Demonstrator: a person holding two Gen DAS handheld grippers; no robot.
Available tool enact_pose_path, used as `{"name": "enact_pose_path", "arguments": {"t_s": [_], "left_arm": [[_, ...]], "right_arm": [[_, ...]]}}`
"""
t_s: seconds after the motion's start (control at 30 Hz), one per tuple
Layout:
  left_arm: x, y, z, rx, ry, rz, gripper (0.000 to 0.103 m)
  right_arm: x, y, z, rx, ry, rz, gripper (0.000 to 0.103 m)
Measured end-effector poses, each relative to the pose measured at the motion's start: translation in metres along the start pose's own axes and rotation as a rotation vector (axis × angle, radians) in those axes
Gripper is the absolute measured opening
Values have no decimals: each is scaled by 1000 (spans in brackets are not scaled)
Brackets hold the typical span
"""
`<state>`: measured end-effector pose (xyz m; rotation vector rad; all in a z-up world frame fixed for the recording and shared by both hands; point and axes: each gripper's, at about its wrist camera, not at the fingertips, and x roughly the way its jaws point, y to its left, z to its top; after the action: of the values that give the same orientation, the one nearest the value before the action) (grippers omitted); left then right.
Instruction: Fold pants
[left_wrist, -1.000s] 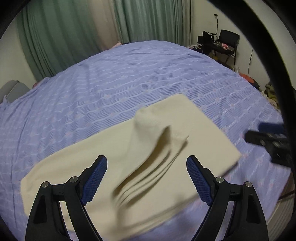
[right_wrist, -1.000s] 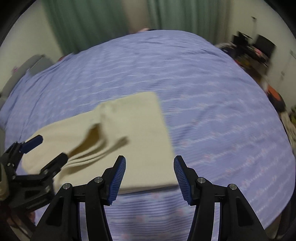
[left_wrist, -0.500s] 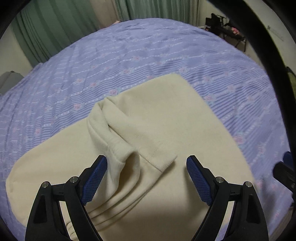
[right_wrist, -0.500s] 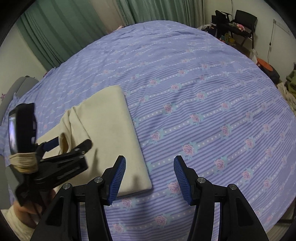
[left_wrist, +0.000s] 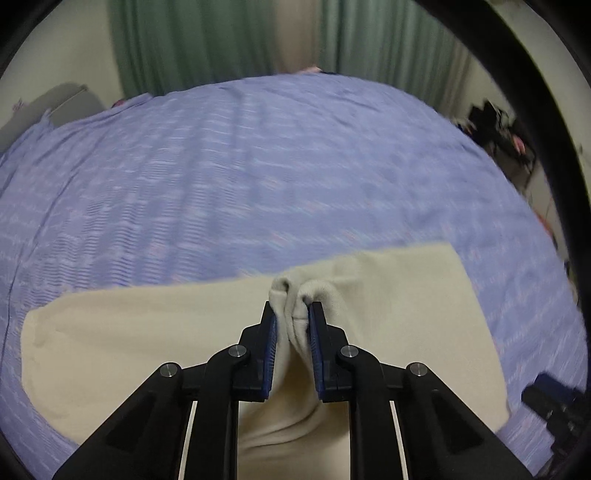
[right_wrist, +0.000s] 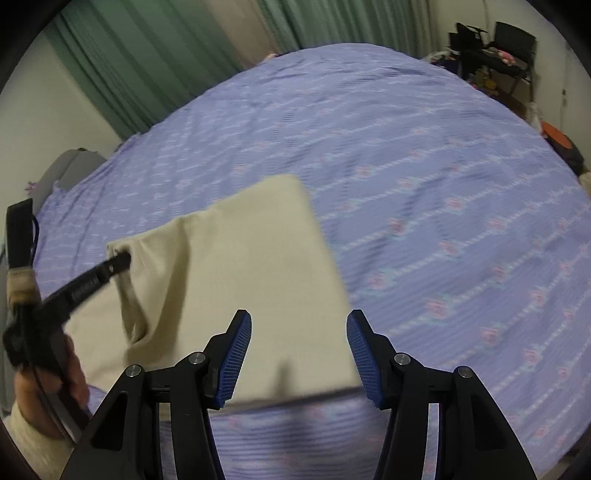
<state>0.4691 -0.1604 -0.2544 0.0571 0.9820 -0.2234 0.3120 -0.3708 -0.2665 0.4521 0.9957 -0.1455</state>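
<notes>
Pants (left_wrist: 399, 314), cream and partly folded, are lying flat on the bed (left_wrist: 258, 177), whose cover is lilac with a flower print. The left claw (left_wrist: 292, 314) is pinching a bunched fold of the cloth near the middle of the pants, lifting it into a ridge. The right claw (right_wrist: 299, 325) is hovering spread wide over the pants' near edge, touching nothing.
</notes>
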Motion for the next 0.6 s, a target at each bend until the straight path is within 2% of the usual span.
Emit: {"name": "enact_pose_path", "arguments": {"t_s": [0.07,0.13,0.2,0.23,0.3,0.33,0.37,0.43,0.53,0.6], "left_arm": [[10,35,8,-49,17,-4,15],[21,62,12,-55,11,82,4],[35,94,18,-57,40,164,5],[38,105,19,-73,53,161,6],[36,122,18,-95,65,107,10],[33,123,16,-84,65,77,21],[30,122,13,-72,65,40,37],[27,119,7,-80,61,-81,52],[42,112,3,-99,108,-230,52],[61,108,2,-114,144,-269,52]], "right_arm": [[6,19,2,-20,6,31,55],[14,42,4,-53,14,68,55],[24,70,4,-94,30,96,55],[31,86,3,-129,42,102,55],[40,108,1,-188,59,108,55],[45,120,-2,-215,66,122,55],[47,125,-3,-223,72,131,55],[52,134,-9,-232,91,154,55],[60,141,-21,-236,133,168,55],[68,143,-30,-233,171,165,55]]}}
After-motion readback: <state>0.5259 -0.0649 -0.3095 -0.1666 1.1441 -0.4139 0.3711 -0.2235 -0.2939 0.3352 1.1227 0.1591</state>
